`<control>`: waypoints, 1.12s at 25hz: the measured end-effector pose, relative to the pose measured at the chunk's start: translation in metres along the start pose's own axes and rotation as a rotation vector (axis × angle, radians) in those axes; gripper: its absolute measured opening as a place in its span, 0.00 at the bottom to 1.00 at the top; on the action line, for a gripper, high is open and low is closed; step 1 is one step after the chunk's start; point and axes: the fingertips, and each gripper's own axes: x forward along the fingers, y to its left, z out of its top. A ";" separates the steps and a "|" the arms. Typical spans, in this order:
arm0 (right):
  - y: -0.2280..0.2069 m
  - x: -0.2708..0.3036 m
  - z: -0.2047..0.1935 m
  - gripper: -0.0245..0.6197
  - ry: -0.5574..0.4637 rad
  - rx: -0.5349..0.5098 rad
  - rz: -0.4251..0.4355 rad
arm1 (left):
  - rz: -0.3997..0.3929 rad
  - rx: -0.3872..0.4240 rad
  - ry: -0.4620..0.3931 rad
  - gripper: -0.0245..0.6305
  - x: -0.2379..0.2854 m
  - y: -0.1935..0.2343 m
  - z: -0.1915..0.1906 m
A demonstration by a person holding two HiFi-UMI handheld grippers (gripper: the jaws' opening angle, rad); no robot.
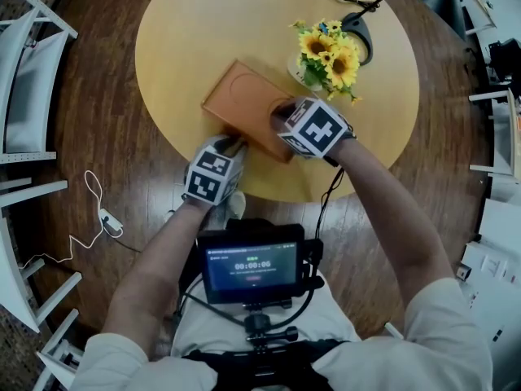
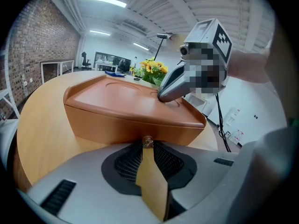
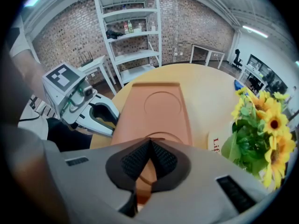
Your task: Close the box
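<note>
Chest-mounted black monitor (image 1: 252, 269) reads 00:00:06. Beyond it, a closed tan rectangular box (image 1: 244, 96) lies on a round yellow wooden table (image 1: 187, 23), with a yellow sunflower bouquet (image 1: 330, 51) just beside it in a white vase (image 3: 216, 146) lettered "Lif". Left gripper (image 2: 147, 146), nearly closed, pinches the small brass catch (image 2: 147, 141); right gripper (image 3: 150, 143), jaws together, rests on the box top.

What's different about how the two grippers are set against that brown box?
The left gripper meets the box at its front wall, tips at the small clasp; the right gripper rests on top of the lid. The left gripper points level along the table; the right gripper slants down from above. Both have their jaws together and touch the closed box.
</note>
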 end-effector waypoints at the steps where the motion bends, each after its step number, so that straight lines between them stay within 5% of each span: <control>1: 0.000 0.000 0.000 0.04 -0.023 0.019 -0.007 | -0.009 0.002 0.006 0.16 0.000 -0.001 -0.001; 4: -0.002 -0.003 0.002 0.05 -0.121 0.072 -0.071 | -0.040 0.020 0.044 0.29 -0.002 -0.002 -0.005; 11: 0.015 -0.052 -0.002 0.10 -0.357 0.337 -0.272 | -0.097 0.066 0.041 0.29 -0.045 0.001 -0.001; 17: 0.091 -0.060 -0.036 0.10 -0.395 0.567 -0.370 | -0.122 0.125 0.046 0.29 -0.106 0.017 -0.002; 24: 0.205 -0.062 -0.055 0.10 -0.512 0.963 -0.517 | -0.182 0.247 0.123 0.28 -0.186 0.043 -0.020; 28: 0.263 -0.054 -0.052 0.12 -0.543 1.069 -0.544 | -0.198 0.279 0.150 0.28 -0.224 0.052 -0.033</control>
